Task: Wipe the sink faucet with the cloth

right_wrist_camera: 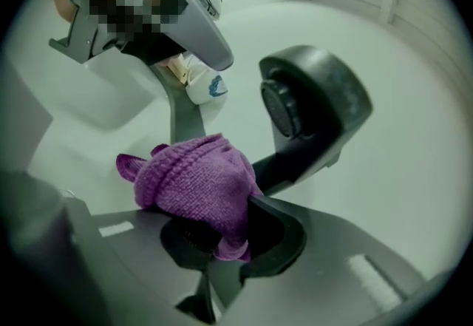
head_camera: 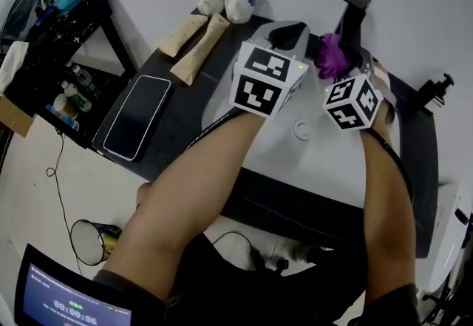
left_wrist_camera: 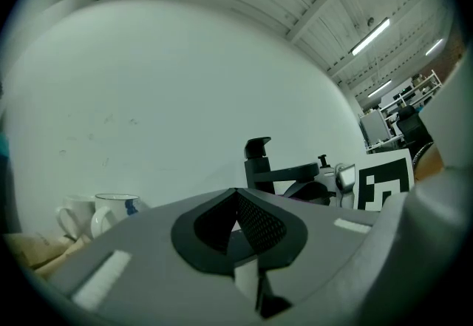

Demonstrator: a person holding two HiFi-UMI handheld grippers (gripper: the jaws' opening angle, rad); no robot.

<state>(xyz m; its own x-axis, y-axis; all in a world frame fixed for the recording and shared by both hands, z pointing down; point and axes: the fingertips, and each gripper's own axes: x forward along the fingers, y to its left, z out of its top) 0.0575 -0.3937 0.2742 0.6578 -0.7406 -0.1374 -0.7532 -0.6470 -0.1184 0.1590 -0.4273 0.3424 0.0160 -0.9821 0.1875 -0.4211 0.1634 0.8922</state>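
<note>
My right claw (right_wrist_camera: 225, 239) is clamped on a bunched, ribbed purple knit cloth (right_wrist_camera: 196, 184), held at the spout of the matte black faucet (right_wrist_camera: 310, 110) by the back edge of the smooth white sink (head_camera: 325, 162). My left claw (left_wrist_camera: 236, 214) is closed on nothing. The dark counter (head_camera: 185, 106) meets a plain pale wall (left_wrist_camera: 148, 95), with a glossy mug (head_camera: 239, 1) at its back edge.

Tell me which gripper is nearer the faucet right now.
Right. The right gripper, shut on the purple cloth, is right at the faucet's spout. The left gripper hangs further left, apart from it.
</note>
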